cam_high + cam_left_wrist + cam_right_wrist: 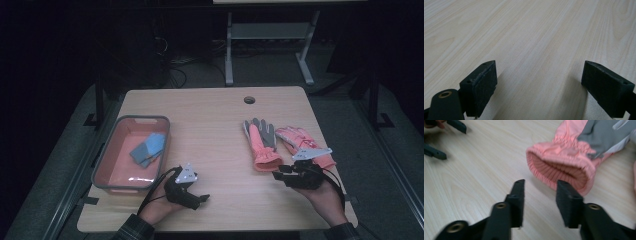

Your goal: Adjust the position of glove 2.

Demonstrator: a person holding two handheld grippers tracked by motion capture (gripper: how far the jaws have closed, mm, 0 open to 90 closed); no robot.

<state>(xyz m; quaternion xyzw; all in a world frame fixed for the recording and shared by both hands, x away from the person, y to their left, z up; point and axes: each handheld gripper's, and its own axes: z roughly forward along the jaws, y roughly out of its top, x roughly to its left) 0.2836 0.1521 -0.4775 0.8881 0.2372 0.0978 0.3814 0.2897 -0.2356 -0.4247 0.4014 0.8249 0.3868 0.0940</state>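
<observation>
the pink and grey glove (261, 142) lies flat on the right half of the wooden table (210, 125), fingers pointing away from the person and its ribbed cuff (560, 167) gaping open toward the right gripper (540, 195). that gripper hovers just short of the cuff with its jaws apart and nothing between them. a second pink glove (300, 142) lies just beside the first, on its right, partly under the gripper's grey plate.

the step in hand looks like the approach for a grasp on the first glove. the next move probably calls for easing forward and down so one jaw goes over the cuff's upper edge and the other under or inside it, then closing on the fabric, which is soft and will bunch.

the left gripper (539, 82) rests low over bare wood, jaws wide apart and empty, near the pink bin (107, 155) at the table's left, which already holds a blue folded cloth item (149, 148).
</observation>
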